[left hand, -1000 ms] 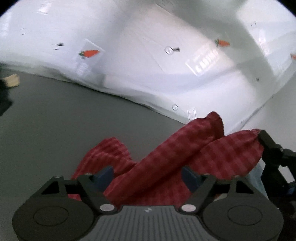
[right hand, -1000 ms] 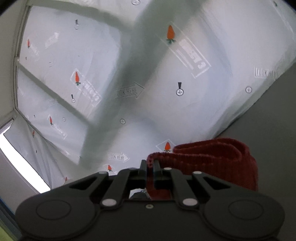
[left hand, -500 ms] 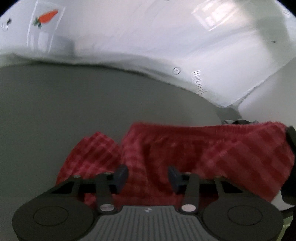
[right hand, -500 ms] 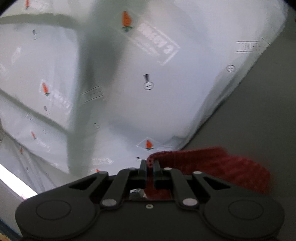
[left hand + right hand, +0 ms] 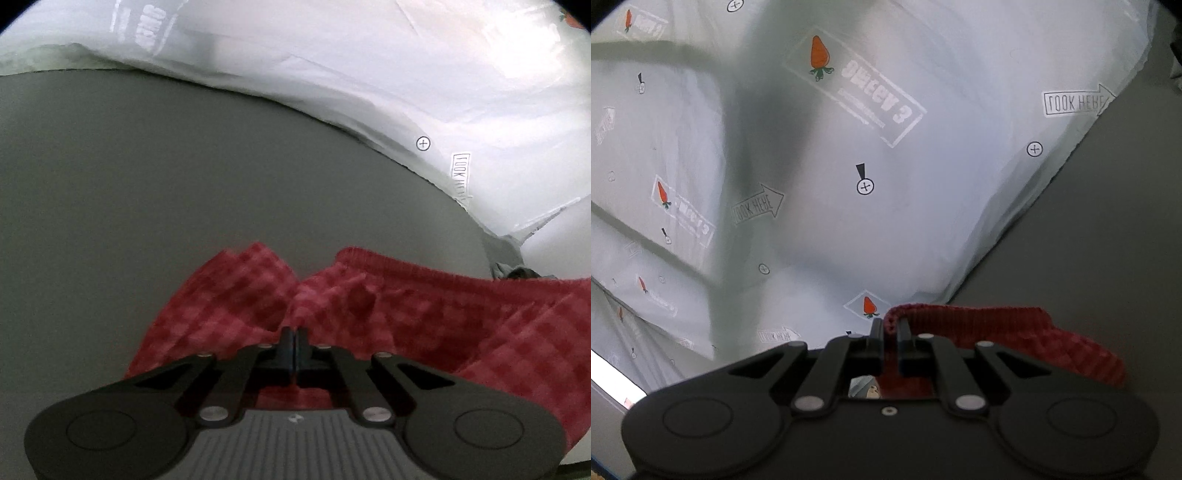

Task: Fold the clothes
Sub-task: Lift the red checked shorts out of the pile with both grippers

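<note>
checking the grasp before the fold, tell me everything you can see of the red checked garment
The red checked woven fabric garment lies rumpled and blurred on the flat grey table surface. Its ribbed red waistband curves across the right view. The left claw is shut on a checked fold; the right claw is shut on the band's end.

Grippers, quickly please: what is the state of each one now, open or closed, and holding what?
Left gripper: closed, pinching the red checked garment.
Right gripper: closed on the garment's ribbed red edge.
</note>
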